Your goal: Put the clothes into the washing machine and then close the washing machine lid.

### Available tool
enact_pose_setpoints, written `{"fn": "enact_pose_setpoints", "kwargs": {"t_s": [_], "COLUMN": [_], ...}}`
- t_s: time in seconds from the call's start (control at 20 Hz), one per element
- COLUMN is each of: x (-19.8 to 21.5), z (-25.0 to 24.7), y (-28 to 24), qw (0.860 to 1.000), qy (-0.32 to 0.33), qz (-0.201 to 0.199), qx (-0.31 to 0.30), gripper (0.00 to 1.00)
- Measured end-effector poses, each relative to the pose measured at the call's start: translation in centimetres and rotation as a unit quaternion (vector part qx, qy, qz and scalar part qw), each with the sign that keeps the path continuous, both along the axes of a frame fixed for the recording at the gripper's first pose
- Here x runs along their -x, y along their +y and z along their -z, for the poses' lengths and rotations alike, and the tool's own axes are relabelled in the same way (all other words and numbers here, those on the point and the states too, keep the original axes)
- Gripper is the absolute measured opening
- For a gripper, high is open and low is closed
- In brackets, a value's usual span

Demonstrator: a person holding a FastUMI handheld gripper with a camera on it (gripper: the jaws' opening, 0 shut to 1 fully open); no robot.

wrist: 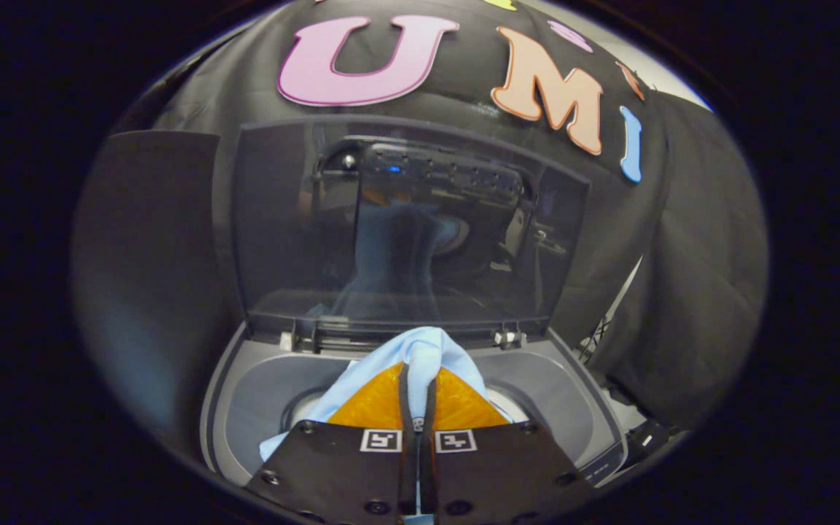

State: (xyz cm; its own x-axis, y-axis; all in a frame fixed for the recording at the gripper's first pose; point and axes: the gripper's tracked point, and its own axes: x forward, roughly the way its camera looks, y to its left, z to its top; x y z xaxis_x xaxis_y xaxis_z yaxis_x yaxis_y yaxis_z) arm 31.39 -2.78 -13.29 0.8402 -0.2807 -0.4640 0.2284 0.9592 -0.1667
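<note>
Against the black booth wall, the washing machine (pixel 420 379) stands with its lid (pixel 405 226) raised, so the gripper (pixel 418 379), clamped on a light-blue garment (pixel 427 348), holds it above the drum opening.

This is a test booth set up like a laundry room: a top-loading washing machine (pixel 245 408) stands with its see-through lid (pixel 405 226) up, and black cloth (pixel 690 292) hangs behind and beside it as walls.
</note>
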Motion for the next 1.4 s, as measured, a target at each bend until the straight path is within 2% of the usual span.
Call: {"fn": "enact_pose_setpoints", "kwargs": {"t_s": [0.2, 0.3, 0.45, 0.8, 1.25, 1.4], "x": [0.3, -0.2, -0.5, 0.0, 1.4, 1.8], "z": [1.5, 1.3, -0.1, -3.9, -12.8, -14.3], "y": [0.1, 0.9, 0.5, 0.9, 0.3, 0.6], "qw": [1.0, 0.998, 0.998, 0.996, 0.991, 0.988], "qy": [0.023, 0.016, -0.006, -0.055, -0.131, -0.154], "qz": [-0.008, -0.03, -0.019, -0.015, -0.015, -0.017], "qx": [-0.017, -0.043, -0.057, -0.07, -0.005, -0.011], "gripper": [0.02, 0.41, 0.98, 0.98, 0.98, 0.99]}}
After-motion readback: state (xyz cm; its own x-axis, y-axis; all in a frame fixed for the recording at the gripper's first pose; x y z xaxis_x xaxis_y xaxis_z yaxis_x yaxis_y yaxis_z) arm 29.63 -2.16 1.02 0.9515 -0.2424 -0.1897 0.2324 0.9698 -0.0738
